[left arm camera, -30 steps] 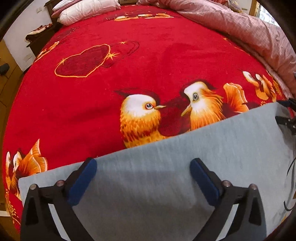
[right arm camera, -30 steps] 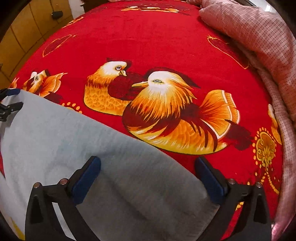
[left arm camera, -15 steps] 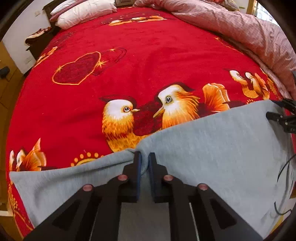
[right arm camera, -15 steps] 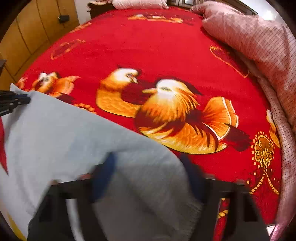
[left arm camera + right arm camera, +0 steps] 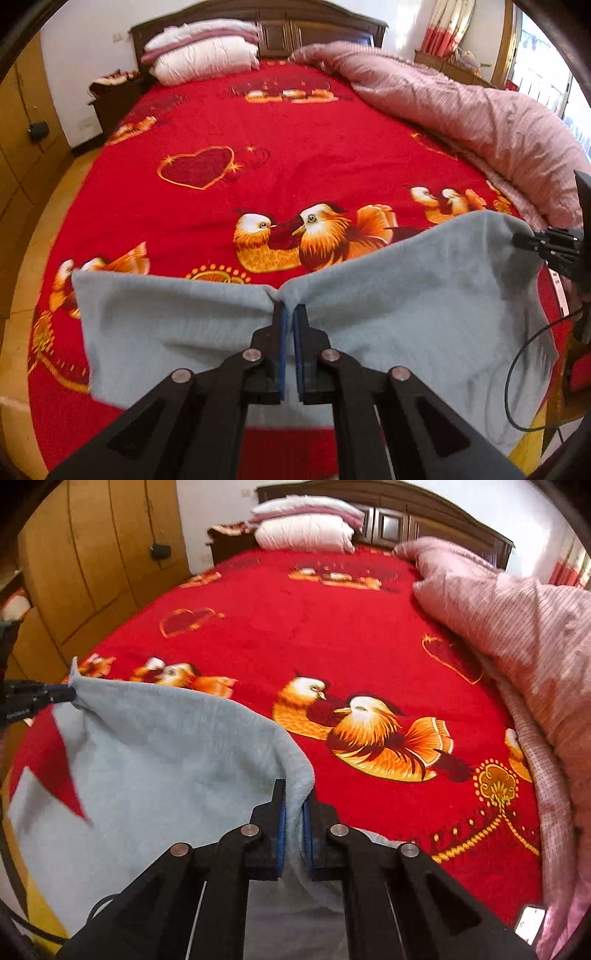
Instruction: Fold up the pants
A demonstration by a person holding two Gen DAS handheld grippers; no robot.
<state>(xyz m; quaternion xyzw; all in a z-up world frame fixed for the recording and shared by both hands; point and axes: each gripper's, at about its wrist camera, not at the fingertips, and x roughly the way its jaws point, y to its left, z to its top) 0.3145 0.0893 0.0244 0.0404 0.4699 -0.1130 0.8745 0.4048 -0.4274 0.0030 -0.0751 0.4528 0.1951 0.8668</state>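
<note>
A home bedroom: a large bed under a red blanket [image 5: 295, 147] fills the frame's middle, stacked pillows [image 5: 203, 55] and dark wooden headboard [image 5: 295, 26] at top, pink quilt [image 5: 461, 110] upper right, wooden wardrobe [image 5: 92, 554] upper left, curtains [image 5: 443, 29] top right.

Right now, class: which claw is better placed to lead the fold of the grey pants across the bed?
Neither clearly. Left claw and right claw both pinch the grey pants along one raised edge, so they should probably move together.
</note>
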